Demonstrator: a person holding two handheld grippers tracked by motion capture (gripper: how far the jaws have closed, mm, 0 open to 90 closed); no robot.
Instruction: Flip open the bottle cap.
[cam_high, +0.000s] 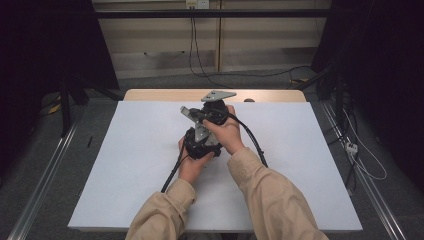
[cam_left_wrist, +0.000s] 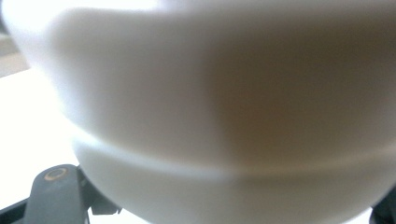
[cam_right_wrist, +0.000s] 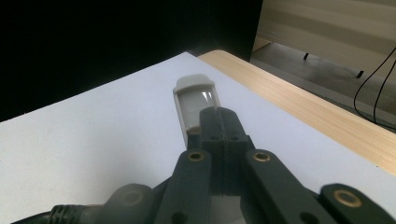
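White rounded body, blurred and with a step line round it like a bowl or cup wall, sits right against the left gripper's camera. That is the piece the work turns on. Left gripper is over the middle of the white sheet, jaws closed down to a narrow gap. The tips are hidden behind the white body, so I can't tell whether they pinch its rim or just sit beside it. Seen along the left jaws, the body lies dead ahead and slightly above, spanning the width between the two linkages, with its wall running crosswise to the jaw line. Right gripper is also over the middle of the sheet, just beyond the left one and crossing it, nose aimed at the sheet's far edge where the wooden table shows. Its jaws are fully together. A pale grey tab with a clear window pokes out past the tips; can't tell whether it is held or part of the finger. My read: the left hand is the nearer one to the white body, so any lift or set-down rides on that grip. The right jaws would have to open and swing round before they could help.
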